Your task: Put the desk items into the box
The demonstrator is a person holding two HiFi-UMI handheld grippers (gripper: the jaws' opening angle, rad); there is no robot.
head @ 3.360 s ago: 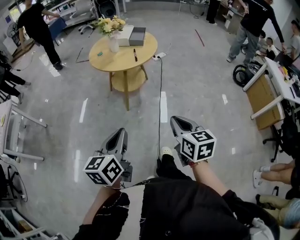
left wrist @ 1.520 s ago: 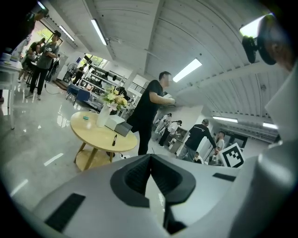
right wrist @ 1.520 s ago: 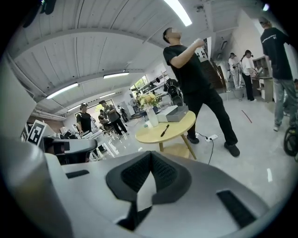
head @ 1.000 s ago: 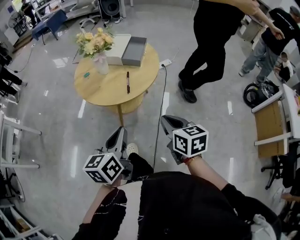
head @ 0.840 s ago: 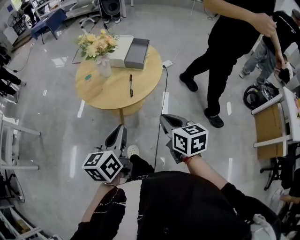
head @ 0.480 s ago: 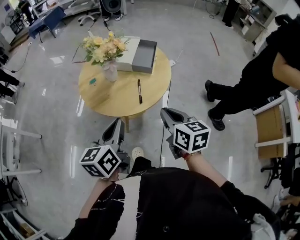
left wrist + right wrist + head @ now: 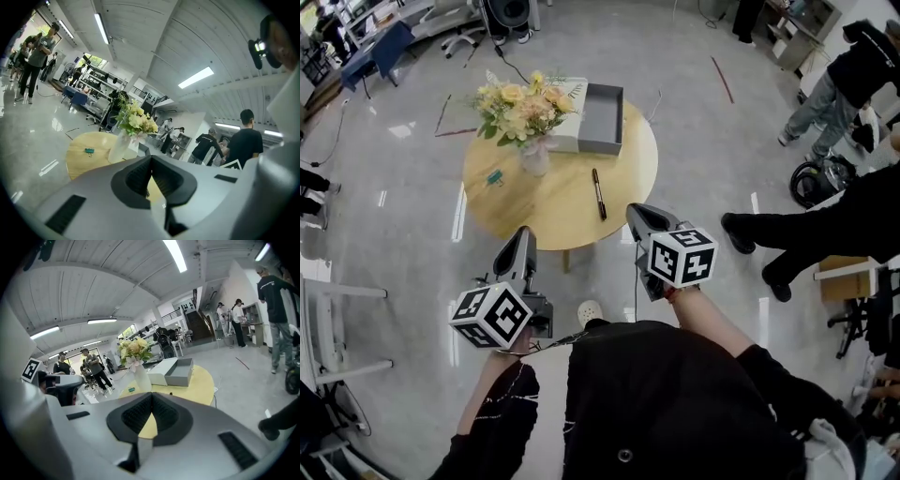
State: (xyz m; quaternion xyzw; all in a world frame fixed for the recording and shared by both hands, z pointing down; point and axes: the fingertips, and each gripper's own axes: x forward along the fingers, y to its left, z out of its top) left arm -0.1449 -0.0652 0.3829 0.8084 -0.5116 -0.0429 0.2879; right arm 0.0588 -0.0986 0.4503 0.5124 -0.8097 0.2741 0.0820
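While the left gripper [image 7: 522, 236] and right gripper [image 7: 636, 211] hung just short of the round table [image 7: 525, 211], both had jaws pressed together on nothing. The pen [image 7: 598, 194] lay nearest the right gripper, the teal clip [image 7: 494, 176] beside the flower vase [image 7: 533, 157], the open grey box [image 7: 603, 119] at the far edge. Opening the right jaws early and closing across the pen's barrel seemed soundest, clear of the vase.

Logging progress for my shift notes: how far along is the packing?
Nothing is packed: the grey box looks empty. Nothing in hand: left gripper and right gripper are shut, empty, short of the table. Left: pen and teal clip go in.
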